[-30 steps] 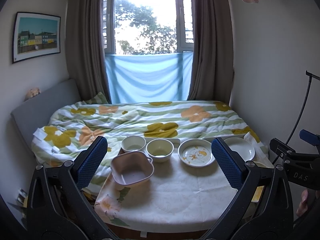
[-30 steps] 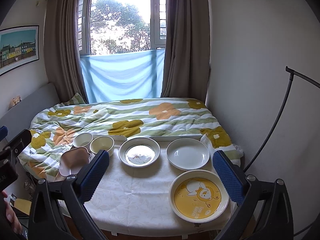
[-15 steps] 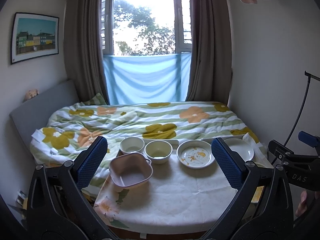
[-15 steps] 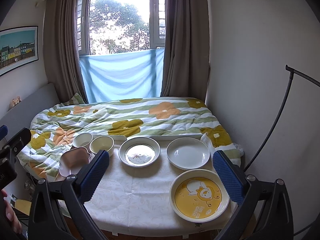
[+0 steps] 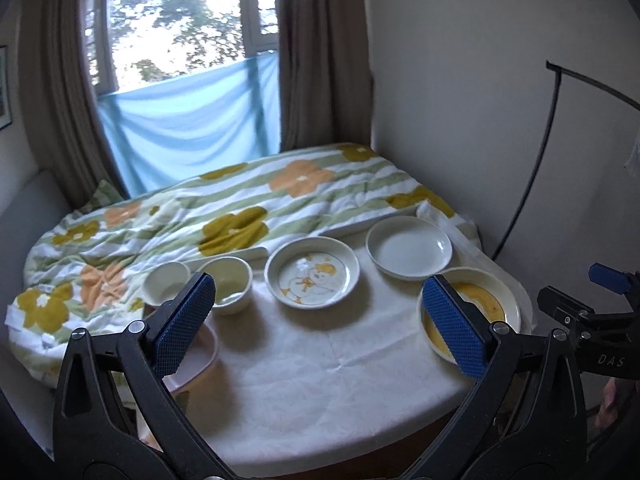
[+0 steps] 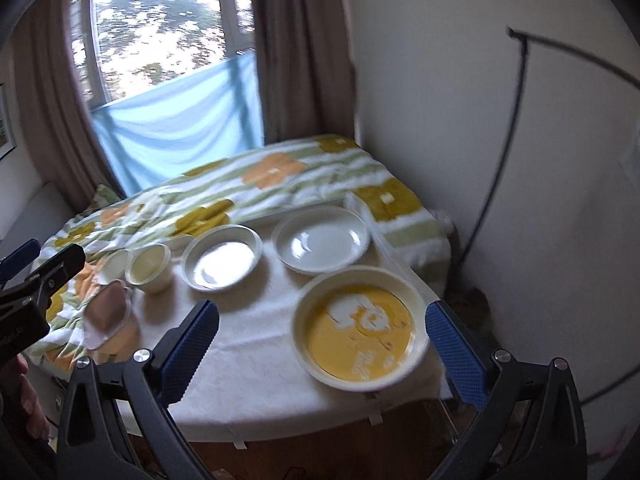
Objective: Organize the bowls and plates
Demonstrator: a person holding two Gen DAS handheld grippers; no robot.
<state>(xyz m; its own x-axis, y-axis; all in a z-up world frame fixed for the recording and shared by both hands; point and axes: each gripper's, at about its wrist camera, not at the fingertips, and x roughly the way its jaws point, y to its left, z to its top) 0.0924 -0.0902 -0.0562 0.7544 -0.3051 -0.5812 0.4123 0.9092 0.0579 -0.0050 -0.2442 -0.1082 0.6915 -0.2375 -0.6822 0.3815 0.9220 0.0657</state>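
Both grippers wide, empty. R gripper (image 6: 320, 344) over yellow plate (image 6: 358, 334), table's (image 6: 256, 364) near-right corner; approach rim low, level.

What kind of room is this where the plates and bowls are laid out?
Most likely a bedroom in a home. A bed with a flowered quilt fills the space behind the small cloth-covered table, and a curtained window with a blue cloth across its lower part stands beyond it.

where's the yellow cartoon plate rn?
Yellow cartoon plate sits at the table's near right corner, closest to the right gripper in the right wrist view, in front of the plain white plate.
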